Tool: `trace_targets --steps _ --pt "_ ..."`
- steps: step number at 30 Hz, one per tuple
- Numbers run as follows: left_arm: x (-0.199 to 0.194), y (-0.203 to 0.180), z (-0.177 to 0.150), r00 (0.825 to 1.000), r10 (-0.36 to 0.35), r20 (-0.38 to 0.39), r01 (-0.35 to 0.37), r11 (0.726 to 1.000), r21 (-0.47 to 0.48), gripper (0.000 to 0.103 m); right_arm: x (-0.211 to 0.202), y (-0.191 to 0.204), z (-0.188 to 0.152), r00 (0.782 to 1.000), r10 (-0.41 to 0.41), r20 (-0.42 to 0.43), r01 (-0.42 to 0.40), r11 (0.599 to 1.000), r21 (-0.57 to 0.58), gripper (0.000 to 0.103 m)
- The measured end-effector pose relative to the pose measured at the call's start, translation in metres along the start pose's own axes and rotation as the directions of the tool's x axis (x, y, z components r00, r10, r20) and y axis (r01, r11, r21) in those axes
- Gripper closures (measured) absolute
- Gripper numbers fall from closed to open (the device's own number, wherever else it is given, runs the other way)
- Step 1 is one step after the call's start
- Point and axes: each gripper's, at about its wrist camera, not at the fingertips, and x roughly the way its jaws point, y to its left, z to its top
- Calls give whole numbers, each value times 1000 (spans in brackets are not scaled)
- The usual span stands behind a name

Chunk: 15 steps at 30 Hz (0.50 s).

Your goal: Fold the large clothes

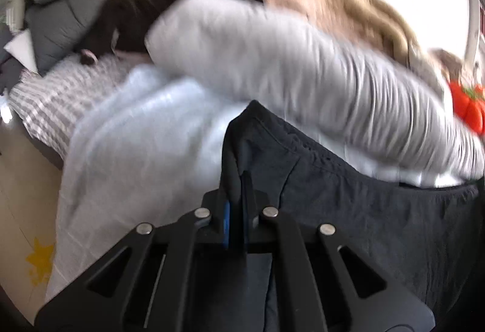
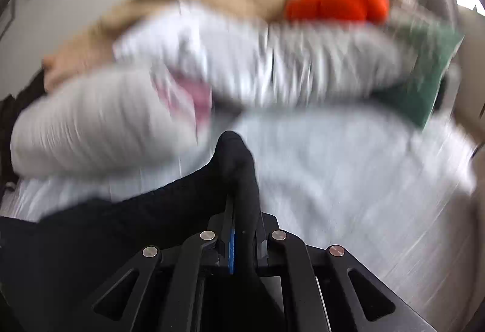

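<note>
Dark garment (image 1: 348,204), black and lightly textured, sits low in both frames, spread over a pale bedsheet (image 1: 136,144) on the bed. Left tool (image 1: 239,180) is clamped on a bunched edge of it at bottom centre; right tool (image 2: 239,180) is likewise closed on a raised fold. Behind, across mid-frame, lies a grey-white pillow (image 1: 288,59), with a tan blanket (image 1: 348,7) and an orange plush (image 1: 468,107) at upper right, all blurred.
</note>
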Motion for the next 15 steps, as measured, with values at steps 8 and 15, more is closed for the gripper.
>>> trace_targets --steps 8,15 --pt "71 -19 -11 984 176 10 -176 976 128 95 39 47 23 988 -118 101 131 983 -132 96" --pt "150 -36 -54 941 312 -130 -270 925 267 92 143 35 -34 968 -171 -186 150 981 -120 94"
